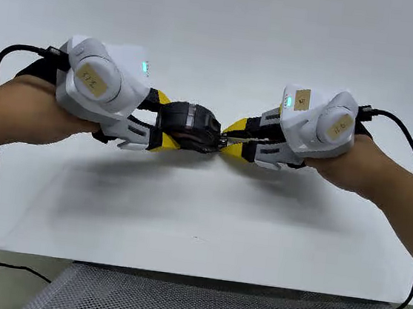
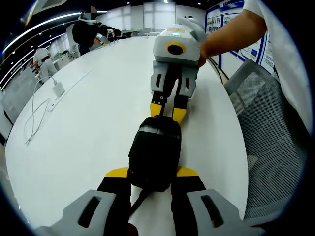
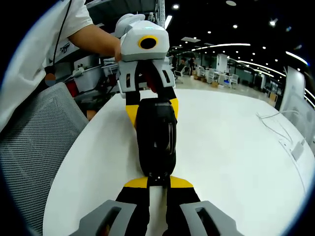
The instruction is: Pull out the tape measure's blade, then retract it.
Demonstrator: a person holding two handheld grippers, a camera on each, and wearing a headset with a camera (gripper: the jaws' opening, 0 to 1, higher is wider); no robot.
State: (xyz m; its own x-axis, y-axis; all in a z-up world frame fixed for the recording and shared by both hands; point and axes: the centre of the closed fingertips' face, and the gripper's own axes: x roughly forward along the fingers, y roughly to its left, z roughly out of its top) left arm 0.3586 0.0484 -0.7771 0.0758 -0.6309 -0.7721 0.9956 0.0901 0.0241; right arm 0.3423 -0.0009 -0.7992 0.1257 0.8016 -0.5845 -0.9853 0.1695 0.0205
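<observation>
The left gripper (image 1: 163, 120) has its yellow-tipped fingers (image 2: 117, 172) clamped on the one tape measure (image 2: 154, 150), a rounded matte-black case held over the smooth white counter (image 1: 200, 213). The right gripper (image 1: 231, 138) has its fingers (image 3: 135, 183) closed on the blade tip (image 3: 157, 178) at the case mouth. Both grippers have white plastic bodies.

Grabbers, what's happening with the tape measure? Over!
Left gripper shut on tape measure case. Right gripper pinching blade tip, blade barely out. Nothing blocking the pull.
</observation>
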